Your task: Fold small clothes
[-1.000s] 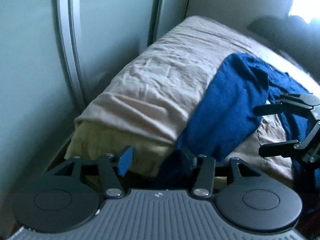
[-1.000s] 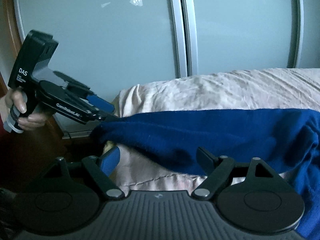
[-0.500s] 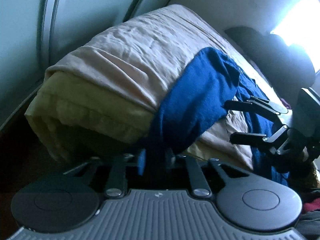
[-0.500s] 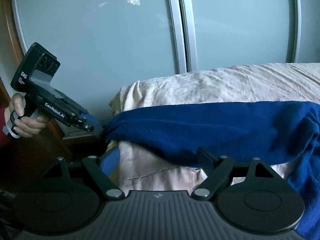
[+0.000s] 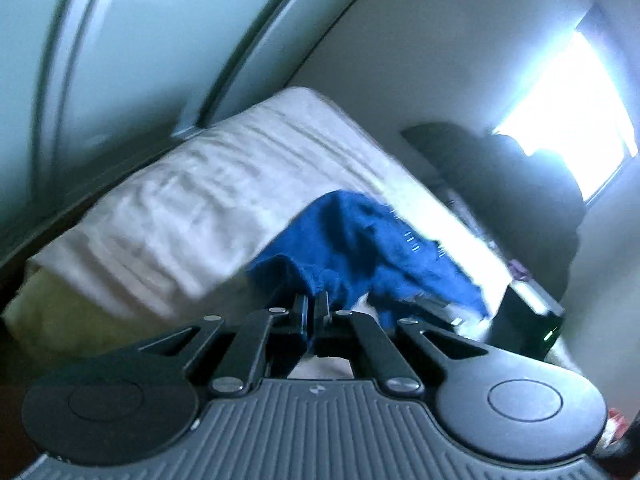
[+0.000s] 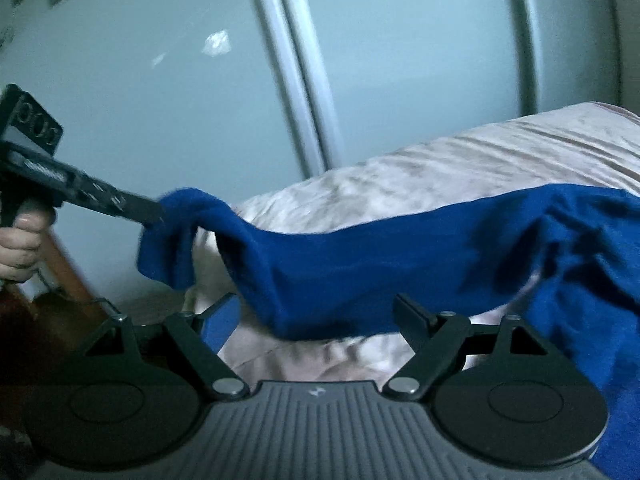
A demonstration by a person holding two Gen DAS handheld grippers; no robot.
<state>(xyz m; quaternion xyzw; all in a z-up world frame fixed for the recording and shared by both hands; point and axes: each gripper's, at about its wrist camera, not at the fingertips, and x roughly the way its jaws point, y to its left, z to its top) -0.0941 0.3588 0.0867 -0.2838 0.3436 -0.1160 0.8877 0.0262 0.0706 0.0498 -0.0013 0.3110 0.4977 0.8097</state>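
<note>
A second ago the left gripper (image 5: 314,307) was standing open at the hanging corner of the blue garment (image 6: 400,276); now its jaws are sitting fully closed, pinching that corner, and the cloth that was drooping over the bed's end is being held up off the sheet (image 6: 440,168). In the right wrist view, going from the left, a hand (image 6: 18,246) is gripping the left gripper's handle, the gripper's tip is meeting the garment's end, and a short flap is hanging below the pinch. The right gripper (image 6: 316,312) is looking just as wide apart as before, with nothing clamped. The garment is showing as deep blue knit, soft and fuzzy at the edges, rumpled, with motion blur smearing its folds. From the pinched corner it is running rightward as a long band across the pale, creased sheet, bunching into thicker folds at the far right. Its lower edge is sagging just ahead of the right gripper's fingers (image 6: 416,314), lying between them in the view but beyond their tips, not touching either pad. In the left wrist view the cloth is rising straight out of the closed tips and spreading rightward over the bed, its far edge partly covering the dark body of the right gripper. Behind the bed, pale sliding doors (image 6: 360,60) are filling the background, and a bright window (image 5: 568,108) is glaring at the far right.
</note>
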